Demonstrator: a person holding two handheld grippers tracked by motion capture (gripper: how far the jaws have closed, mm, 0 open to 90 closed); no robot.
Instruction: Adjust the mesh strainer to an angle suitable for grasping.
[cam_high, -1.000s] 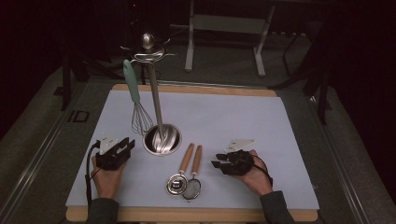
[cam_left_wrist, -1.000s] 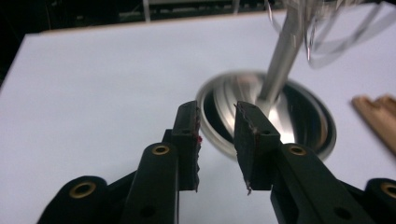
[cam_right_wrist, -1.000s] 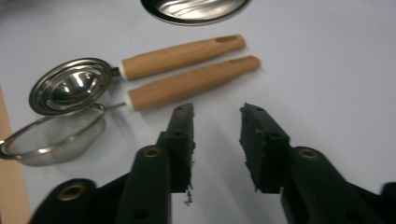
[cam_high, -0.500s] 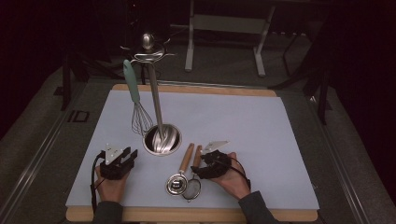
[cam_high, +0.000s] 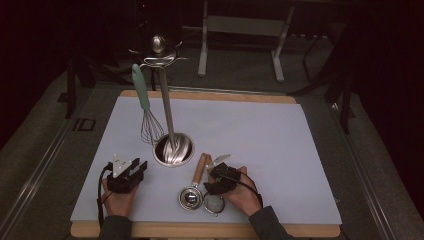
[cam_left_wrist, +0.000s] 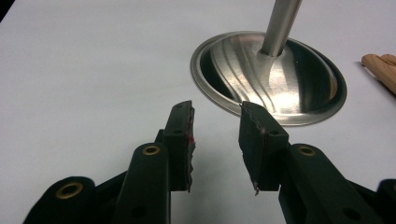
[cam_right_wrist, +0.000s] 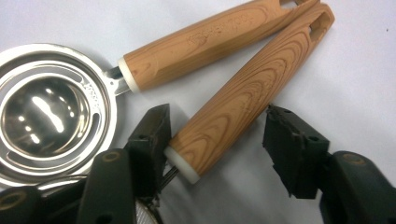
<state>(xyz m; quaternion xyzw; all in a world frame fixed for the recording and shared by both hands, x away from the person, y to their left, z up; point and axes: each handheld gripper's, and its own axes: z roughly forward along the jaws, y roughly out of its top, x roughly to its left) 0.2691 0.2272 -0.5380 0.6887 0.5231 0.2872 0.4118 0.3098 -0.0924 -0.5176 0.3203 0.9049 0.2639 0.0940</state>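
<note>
Two wooden-handled utensils lie side by side on the white mat (cam_high: 280, 150): an egg separator (cam_high: 190, 197) (cam_right_wrist: 51, 112) and a small strainer (cam_high: 214, 203). My right gripper (cam_high: 210, 185) (cam_right_wrist: 217, 119) is open, its jaws having just been opening. They straddle the strainer's wooden handle (cam_right_wrist: 247, 93) near its white end, and the right pad stands clear of it. My left gripper (cam_high: 140, 166) (cam_left_wrist: 215, 106) is open with nothing between its jaws, which have also just been opening. It points at the steel stand's round base (cam_high: 173, 150) (cam_left_wrist: 280, 74).
The stand's pole (cam_high: 166, 107) rises from the base, with a teal-handled whisk (cam_high: 142, 97) hanging from its top hooks. The mat lies on a wooden board (cam_high: 210, 95). Dark floor and metal frame legs (cam_high: 202, 45) lie beyond.
My right gripper has moved left across the mat and down onto the wooden handles, its jaws now around the strainer's handle. The left hand has stayed in place.
</note>
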